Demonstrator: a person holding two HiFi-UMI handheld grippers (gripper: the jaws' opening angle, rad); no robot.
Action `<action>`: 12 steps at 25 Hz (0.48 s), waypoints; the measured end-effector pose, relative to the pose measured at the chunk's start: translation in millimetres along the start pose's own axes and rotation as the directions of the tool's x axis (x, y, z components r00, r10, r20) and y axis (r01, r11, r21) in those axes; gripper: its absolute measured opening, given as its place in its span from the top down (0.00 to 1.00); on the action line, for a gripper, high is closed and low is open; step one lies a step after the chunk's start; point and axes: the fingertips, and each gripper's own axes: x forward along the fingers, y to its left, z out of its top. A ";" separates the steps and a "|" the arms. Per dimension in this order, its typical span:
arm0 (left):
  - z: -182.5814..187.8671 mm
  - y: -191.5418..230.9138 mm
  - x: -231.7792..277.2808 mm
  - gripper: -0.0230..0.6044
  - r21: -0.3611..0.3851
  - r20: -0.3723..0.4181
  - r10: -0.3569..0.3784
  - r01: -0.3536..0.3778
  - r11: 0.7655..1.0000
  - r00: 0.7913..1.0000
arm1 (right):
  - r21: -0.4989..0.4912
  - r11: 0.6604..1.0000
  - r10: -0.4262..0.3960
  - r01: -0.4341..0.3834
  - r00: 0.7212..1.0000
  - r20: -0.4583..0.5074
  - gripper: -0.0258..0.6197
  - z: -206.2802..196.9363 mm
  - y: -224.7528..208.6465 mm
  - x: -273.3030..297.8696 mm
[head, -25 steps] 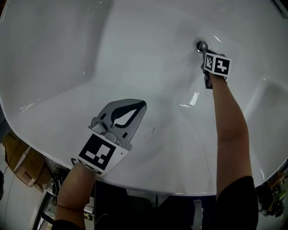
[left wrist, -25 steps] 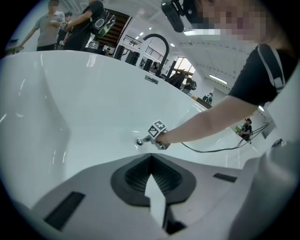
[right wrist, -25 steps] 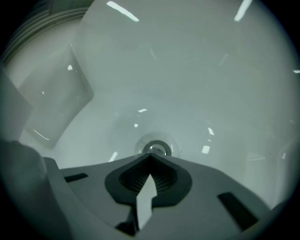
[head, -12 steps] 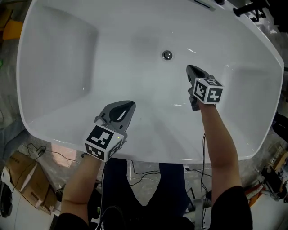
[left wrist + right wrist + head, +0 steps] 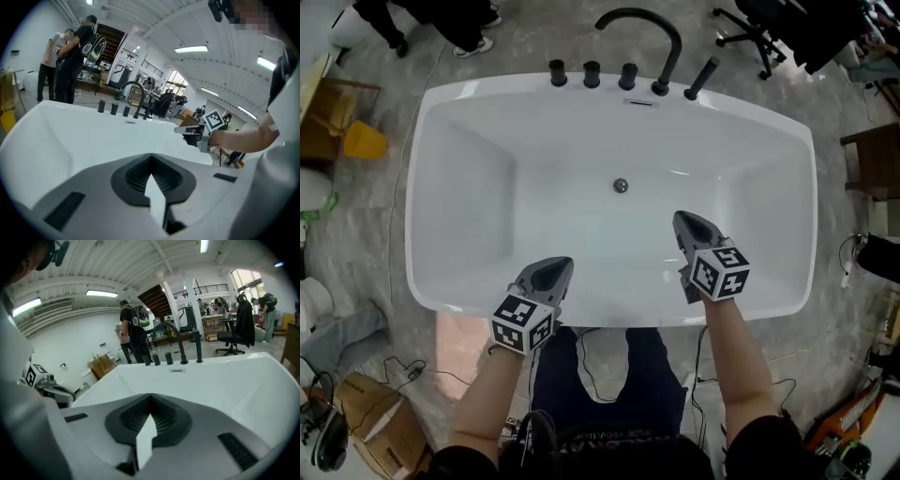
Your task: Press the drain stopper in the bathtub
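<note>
The white bathtub point(image 5: 441, 122) is seen whole from above. The drain stopper point(image 5: 621, 186) sits as a small round silver thing in the middle of the tub floor. Nothing touches it. Both bare arms reach forward from the bottom of the head view, one on each side of the person's legs. The left arm point(image 5: 483, 398) is bent a little and holds the left hand-held gripper point(image 5: 555, 270) right over the near rim of the tub, with its tip pointing into the tub. The right arm point(image 5: 739, 370) is straighter and holds the right hand-held gripper point(image 5: 684, 223) a bit farther in, over the inside of the tub by its near wall. Both are well apart from the drain stopper, which lies ahead of them and between them. In the left gripper view the jaws of the left hand-held gripper point(image 5: 151, 157) are pressed together and hold nothing. In the right gripper view the right hand-held gripper point(image 5: 151, 397) looks the same, closed and empty. A black curved faucet point(image 5: 642, 33) and black knobs point(image 5: 592, 73) stand on the far rim.
</note>
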 end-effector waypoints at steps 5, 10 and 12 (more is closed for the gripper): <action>35.6 -33.5 -34.8 0.96 0.011 0.044 -0.024 0.024 1.000 0.999 | 0.016 0.999 0.032 -0.033 0.994 0.108 0.94 43.3 42.9 -70.1; 80.3 -68.9 -64.0 0.96 0.007 0.105 -0.079 0.078 0.997 0.991 | 0.021 0.998 0.051 -0.058 0.970 0.239 0.94 82.6 75.1 -132.4; 97.6 -82.4 -71.7 0.96 0.026 0.126 -0.092 0.089 0.996 0.988 | 0.031 0.998 0.048 -0.059 0.959 0.279 0.94 93.8 80.7 -154.2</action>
